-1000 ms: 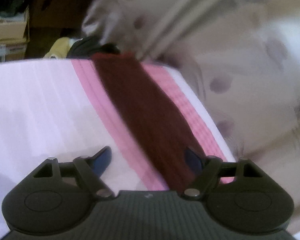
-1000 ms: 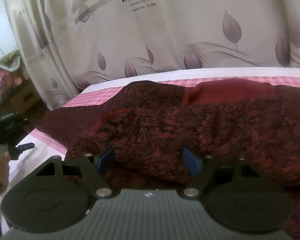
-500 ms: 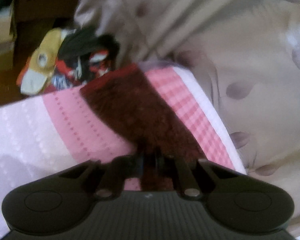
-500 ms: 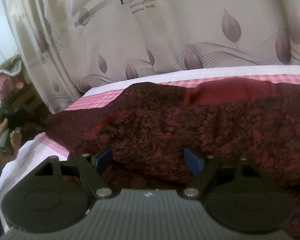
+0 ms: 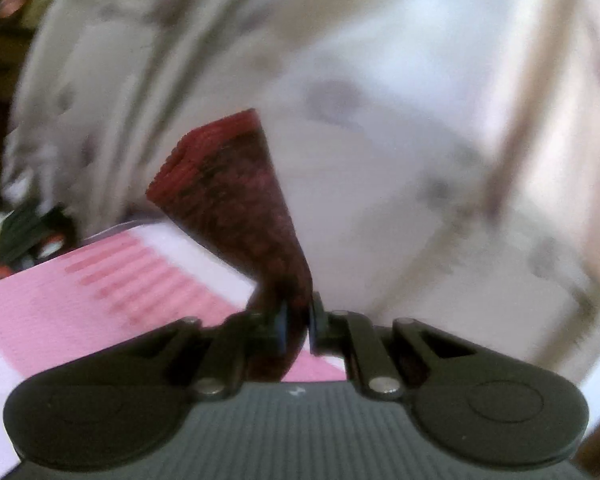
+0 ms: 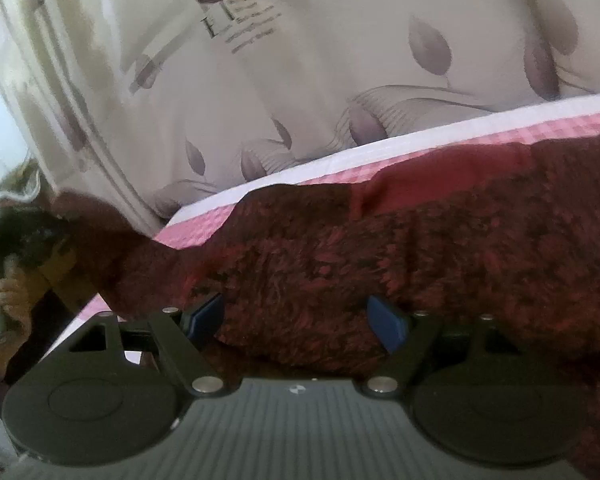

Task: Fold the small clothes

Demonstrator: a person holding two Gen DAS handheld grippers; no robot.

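dark red patterned garment (image 6: 400,264) sprawls on the pink bed sheet (image 5: 60,300), its sleeve end pinched by the left gripper (image 5: 296,326) and lifted (mid-fold); right gripper (image 6: 296,320) gapes, ready to pin the body.

Your left gripper (image 5: 296,322) is pinched on a strip of the dark red garment (image 5: 236,196), which stands up right in front of it and blocks the way straight ahead. To its left the pink checked sheet (image 5: 80,292) lies bare, so you have room there. Far ahead and to the right the leaf-print curtain (image 6: 320,80) closes everything off (it hangs just behind the bed's far edge). Between your right gripper (image 6: 300,320) fingers, spread wide, the garment is bunched up, filling the gap.
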